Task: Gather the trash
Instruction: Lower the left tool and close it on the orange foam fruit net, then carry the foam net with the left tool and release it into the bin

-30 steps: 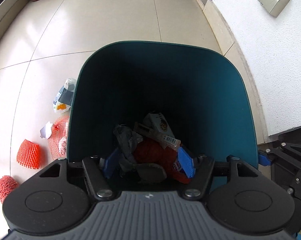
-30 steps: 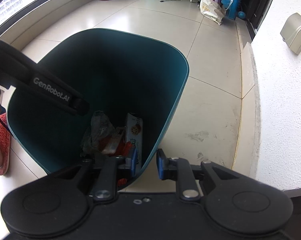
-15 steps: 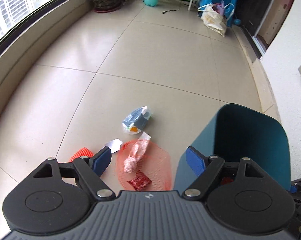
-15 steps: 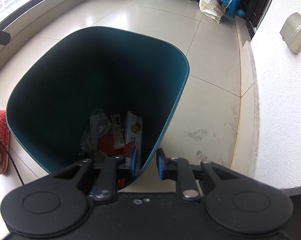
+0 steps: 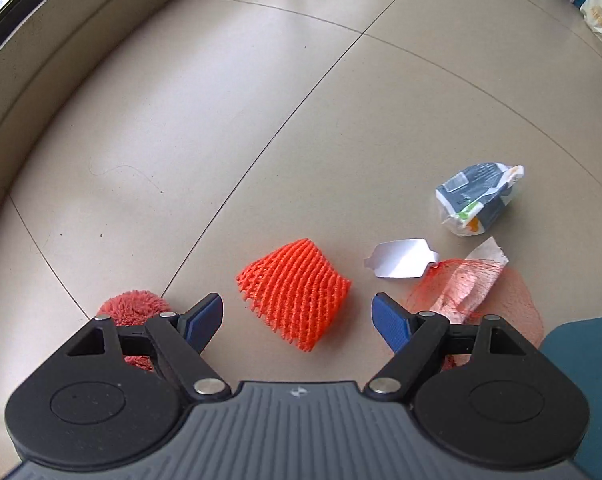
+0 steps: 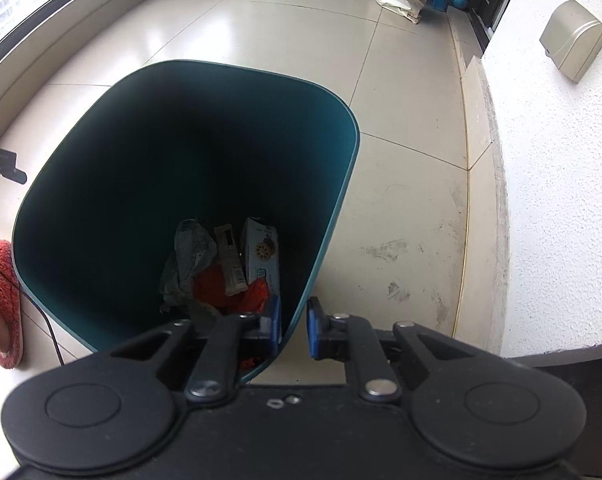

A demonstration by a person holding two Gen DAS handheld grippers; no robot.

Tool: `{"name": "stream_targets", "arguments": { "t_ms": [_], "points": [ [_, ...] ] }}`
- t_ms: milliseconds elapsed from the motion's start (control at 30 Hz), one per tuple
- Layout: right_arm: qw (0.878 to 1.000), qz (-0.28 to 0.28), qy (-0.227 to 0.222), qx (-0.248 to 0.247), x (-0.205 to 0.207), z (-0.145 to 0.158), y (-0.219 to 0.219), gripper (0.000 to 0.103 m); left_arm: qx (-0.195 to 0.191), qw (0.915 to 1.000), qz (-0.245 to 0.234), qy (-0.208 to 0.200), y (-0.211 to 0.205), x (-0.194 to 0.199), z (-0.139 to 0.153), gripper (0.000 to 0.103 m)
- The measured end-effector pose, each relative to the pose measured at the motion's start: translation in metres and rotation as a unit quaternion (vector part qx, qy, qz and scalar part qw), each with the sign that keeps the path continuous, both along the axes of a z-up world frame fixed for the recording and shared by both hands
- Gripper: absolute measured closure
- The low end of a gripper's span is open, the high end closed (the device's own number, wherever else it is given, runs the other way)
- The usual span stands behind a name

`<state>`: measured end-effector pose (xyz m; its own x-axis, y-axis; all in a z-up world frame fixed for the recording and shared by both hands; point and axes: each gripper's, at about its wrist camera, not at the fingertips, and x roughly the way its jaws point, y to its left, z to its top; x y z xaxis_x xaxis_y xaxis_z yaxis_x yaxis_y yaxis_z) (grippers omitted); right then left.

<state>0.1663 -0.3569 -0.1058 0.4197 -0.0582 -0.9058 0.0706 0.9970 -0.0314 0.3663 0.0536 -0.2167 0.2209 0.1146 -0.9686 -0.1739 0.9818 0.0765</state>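
1. The left claw (image 5: 297,314), jaws wide and empty, has swung away from the bin (image 6: 181,128) and now hangs over the orange foam net (image 5: 295,292) on the floor (image 5: 221,120).
2. The right claw (image 6: 294,326) stays clamped on the bin's rim, with trash (image 6: 225,268) inside.

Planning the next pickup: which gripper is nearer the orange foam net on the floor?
Left. The left gripper hangs open right over the orange foam net; the right gripper is clamped on the bin rim.

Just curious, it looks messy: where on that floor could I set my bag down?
Bare tile lies beyond the orange foam net toward the window ledge, and between the teal bin and white wall. It is crowded around the mesh bag and crumpled wrapper.
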Motion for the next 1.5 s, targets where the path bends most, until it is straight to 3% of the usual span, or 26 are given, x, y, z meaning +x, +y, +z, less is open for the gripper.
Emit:
{"name": "stream_targets", "arguments": {
  "t_ms": [133, 267, 600, 633, 667, 700, 767, 900, 1167, 1500],
  "points": [
    [1.0, -0.017, 0.01, 0.005, 0.003, 0.001, -0.001, 0.093, 0.0, 0.9996, 0.001, 0.029, 0.009, 0.01, -0.043, 0.021],
    [1.0, -0.011, 0.014, -0.009, 0.003, -0.003, 0.004, 0.093, -0.035, 0.9982, -0.003, 0.048, 0.008, 0.016, -0.075, 0.021],
    [1.0, -0.012, 0.018, -0.004, 0.007, -0.003, 0.0, 0.093, 0.03, 0.9951, -0.019, 0.093, -0.007, 0.023, -0.138, 0.024],
    [1.0, -0.011, 0.018, -0.006, 0.007, -0.003, 0.001, 0.093, 0.023, 0.9959, -0.017, 0.086, -0.006, 0.022, -0.136, 0.037],
    [1.0, -0.011, 0.018, -0.008, 0.007, -0.004, 0.002, 0.093, 0.014, 0.996, -0.017, 0.086, -0.004, 0.021, -0.133, 0.058],
    [1.0, -0.011, 0.018, -0.009, 0.007, -0.004, 0.002, 0.093, 0.021, 0.9957, -0.017, 0.089, -0.004, 0.02, -0.132, 0.066],
    [1.0, -0.011, 0.017, -0.013, 0.006, -0.006, 0.006, 0.093, 0.032, 0.9956, -0.023, 0.085, -0.004, 0.017, -0.126, 0.084],
    [1.0, -0.013, 0.014, -0.011, 0.004, -0.007, 0.008, 0.093, 0.047, 0.9966, -0.03, 0.061, -0.003, 0.004, -0.1, 0.09],
    [1.0, -0.009, 0.004, -0.005, -0.001, -0.003, 0.003, 0.093, 0.059, 0.9962, -0.064, -0.004, -0.029, -0.017, -0.027, 0.09],
    [1.0, -0.014, -0.004, -0.003, -0.004, 0.001, 0.003, 0.093, 0.028, 0.9854, -0.144, -0.086, -0.081, -0.059, 0.108, 0.09]
  ]
}}
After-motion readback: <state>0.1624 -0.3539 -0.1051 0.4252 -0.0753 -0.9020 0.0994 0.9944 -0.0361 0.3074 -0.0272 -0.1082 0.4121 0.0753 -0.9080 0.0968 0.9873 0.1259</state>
